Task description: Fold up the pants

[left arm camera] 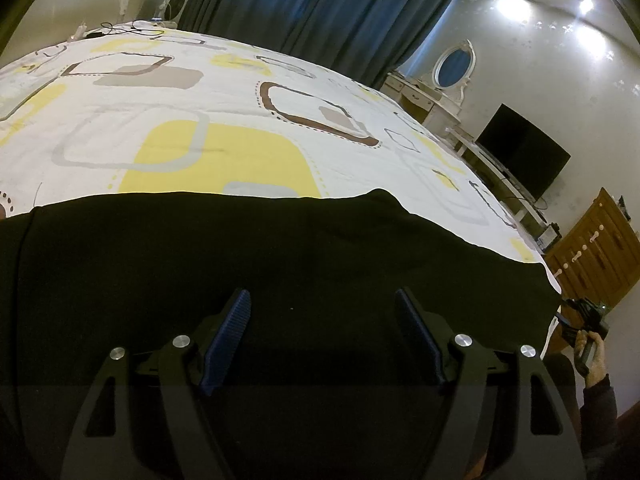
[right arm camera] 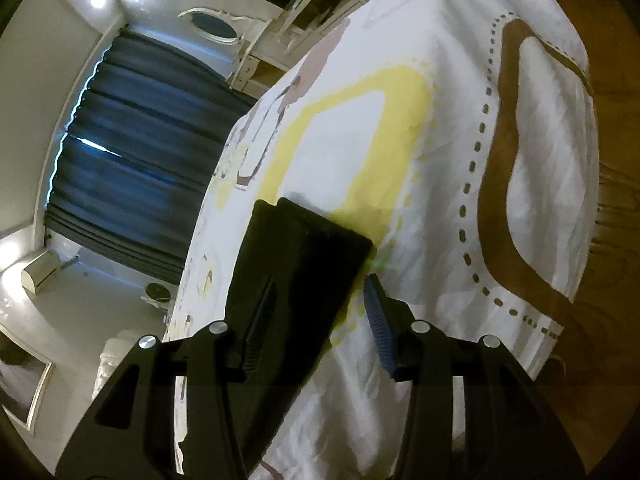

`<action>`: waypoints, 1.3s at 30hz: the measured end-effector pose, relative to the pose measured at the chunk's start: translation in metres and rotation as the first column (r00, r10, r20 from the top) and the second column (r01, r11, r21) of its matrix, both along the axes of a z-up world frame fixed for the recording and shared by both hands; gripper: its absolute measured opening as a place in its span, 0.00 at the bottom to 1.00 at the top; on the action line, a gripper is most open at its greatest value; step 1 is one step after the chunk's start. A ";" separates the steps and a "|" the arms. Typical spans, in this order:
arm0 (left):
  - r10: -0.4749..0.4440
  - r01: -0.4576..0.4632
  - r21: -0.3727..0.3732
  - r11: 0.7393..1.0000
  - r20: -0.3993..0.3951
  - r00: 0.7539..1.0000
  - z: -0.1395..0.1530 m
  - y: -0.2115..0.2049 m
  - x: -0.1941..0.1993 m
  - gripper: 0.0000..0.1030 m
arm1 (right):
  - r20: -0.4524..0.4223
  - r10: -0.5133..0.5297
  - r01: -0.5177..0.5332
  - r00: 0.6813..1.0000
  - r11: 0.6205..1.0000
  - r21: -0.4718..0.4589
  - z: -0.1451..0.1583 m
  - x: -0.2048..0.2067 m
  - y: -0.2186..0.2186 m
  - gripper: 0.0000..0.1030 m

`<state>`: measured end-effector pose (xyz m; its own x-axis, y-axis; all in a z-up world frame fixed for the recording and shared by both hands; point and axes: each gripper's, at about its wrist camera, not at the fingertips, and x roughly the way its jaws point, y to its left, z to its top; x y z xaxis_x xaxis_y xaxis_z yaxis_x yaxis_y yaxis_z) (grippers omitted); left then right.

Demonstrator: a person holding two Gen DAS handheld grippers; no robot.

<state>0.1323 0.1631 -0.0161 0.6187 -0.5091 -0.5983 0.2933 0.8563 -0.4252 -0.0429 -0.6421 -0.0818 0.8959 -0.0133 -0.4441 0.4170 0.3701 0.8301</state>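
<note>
The black pants (left arm camera: 248, 256) lie flat on the bed (left arm camera: 168, 92), along its near edge, on a white sheet printed with yellow, grey and brown rounded squares. In the left wrist view the dark cloth fills the whole lower half of the picture; its far edge runs straight across the sheet and ends in a corner near the bed's right edge. The cloth is so dark that seams, waistband and folds are hard to make out, and its near and left parts are cut off by the frame, so I cannot tell which end of the pants this is.

The left gripper (left arm camera: 322, 320) hangs over the pants with its two blue-ribbed fingers (left arm camera: 228, 332) spread wide and nothing between them. Whether the fingertips touch the cloth cannot be told.

In the right wrist view the picture is tilted and a little blurred. One narrow end of the pants (right arm camera: 304, 264) reaches up between the fingers of the right gripper (right arm camera: 320, 300), which are also spread apart; the left finger shows dark against the cloth, the right one lies just beside the cloth's edge over the sheet. The lower part of the pants is hidden behind the gripper body.

At the right edge of the left wrist view, past the bed's corner, the person's right hand (left arm camera: 592, 360) shows only partly.

Dark blue curtains (left arm camera: 320, 8), a black television (left arm camera: 524, 152) and an oval mirror (left arm camera: 454, 64) stand beyond the bed.
</note>
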 end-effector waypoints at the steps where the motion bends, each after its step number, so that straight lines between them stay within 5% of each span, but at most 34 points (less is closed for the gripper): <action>1: -0.001 0.001 -0.001 1.000 0.000 1.000 0.000 0.000 0.000 0.74 | 0.007 -0.001 0.001 1.000 1.000 0.001 0.001 0.000 -0.001 0.44; 13: 0.001 -0.001 0.001 1.000 0.001 1.000 0.000 -0.001 0.001 0.75 | 0.005 -0.006 0.006 1.000 1.000 -0.014 -0.004 0.017 -0.003 0.49; 15: 0.001 -0.001 0.002 1.000 0.001 1.000 0.000 -0.002 0.001 0.75 | -0.036 0.009 -0.011 0.999 0.998 -0.064 0.001 0.022 0.001 0.46; 17: 0.001 -0.001 0.003 1.000 0.000 1.000 0.000 -0.001 0.001 0.75 | -0.062 0.010 -0.014 0.998 0.997 -0.072 0.001 0.026 0.000 0.29; 22: 0.003 -0.003 0.004 1.000 0.005 1.000 -0.001 -0.001 0.001 0.75 | -0.063 0.029 -0.034 0.998 0.996 -0.079 0.001 0.029 -0.001 0.14; 39: 0.006 -0.006 0.011 1.000 0.013 1.000 -0.001 -0.002 0.002 0.75 | 0.075 0.177 -0.157 0.981 0.964 -0.215 0.071 0.043 0.056 0.11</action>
